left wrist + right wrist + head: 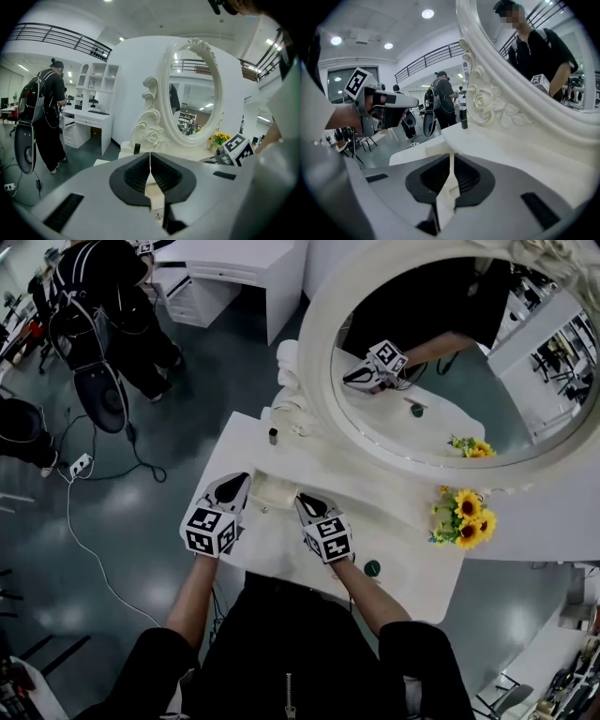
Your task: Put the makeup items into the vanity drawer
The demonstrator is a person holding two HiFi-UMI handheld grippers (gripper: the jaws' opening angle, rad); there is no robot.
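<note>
A green-topped makeup pot [372, 568] is seen nearest on the vanity top [412, 563]; beside the pulled-out drawer [272, 491], the left gripper [244, 480] is clenched empty, the right gripper [301, 498] all but closed, nothing gripped; a dark tube [273, 435] is stood by the mirror [317, 343]

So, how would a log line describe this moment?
left gripper: shut, empty | right gripper: closed on drawer edge | bottle, green jar: on vanity top

Vanity top [403, 542]: smooth white, satin. Mirror frame [317, 362]: carved, glossy white. Drawer [272, 491]: cream, matt. On right gripper [451, 164], grey shell smooth plastic; pads [431, 180] black, ribbed, matt.
</note>
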